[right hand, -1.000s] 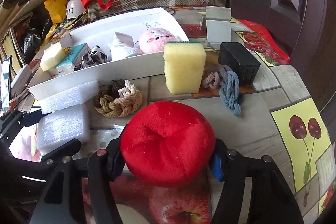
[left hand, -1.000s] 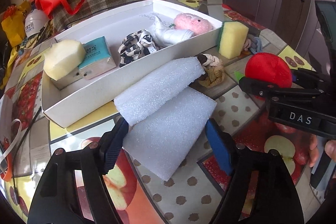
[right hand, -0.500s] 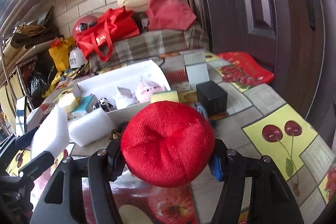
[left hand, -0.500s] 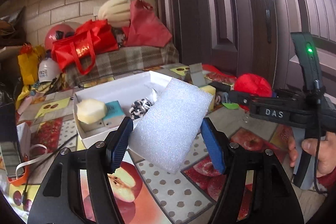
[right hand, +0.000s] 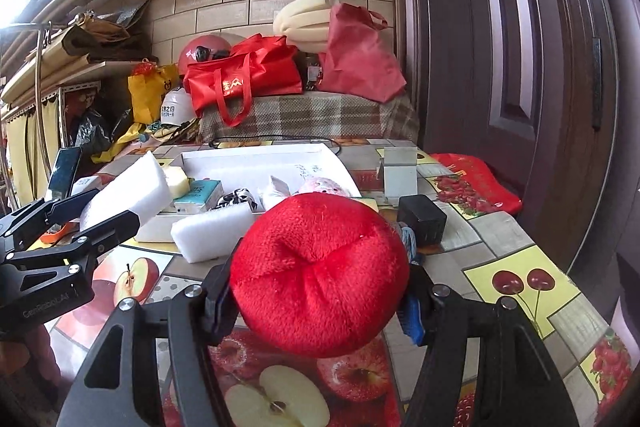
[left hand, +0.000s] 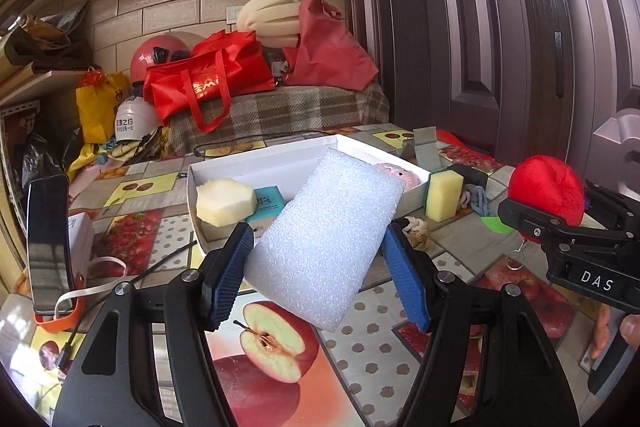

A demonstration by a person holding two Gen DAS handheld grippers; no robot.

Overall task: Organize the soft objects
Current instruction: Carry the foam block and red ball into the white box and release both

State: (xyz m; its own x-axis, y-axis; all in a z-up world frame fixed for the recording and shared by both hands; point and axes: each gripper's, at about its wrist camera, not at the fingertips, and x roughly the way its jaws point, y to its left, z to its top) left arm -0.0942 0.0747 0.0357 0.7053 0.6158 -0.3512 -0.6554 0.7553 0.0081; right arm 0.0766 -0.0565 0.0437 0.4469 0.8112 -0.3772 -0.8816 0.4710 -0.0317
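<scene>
Up close, the left gripper [left hand: 320, 267] pinched a white foam block [left hand: 326, 243], lifted clear of the fruit-print table [left hand: 372, 343]; the right gripper [right hand: 316, 299] squeezed a red plush ball [right hand: 320, 275], also off the table. Just beyond, a second foam block [right hand: 212, 229] lay against the white tray [right hand: 256, 161], which held small soft items; a yellow sponge [left hand: 443, 195] stood beside its end

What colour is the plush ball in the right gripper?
Red; the plush ball shows best in the right wrist view.

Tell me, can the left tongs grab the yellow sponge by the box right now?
Probably not: the left tongs are already clamped on the white foam block, so nothing else fits; the yellow sponge stands farther off.
</scene>
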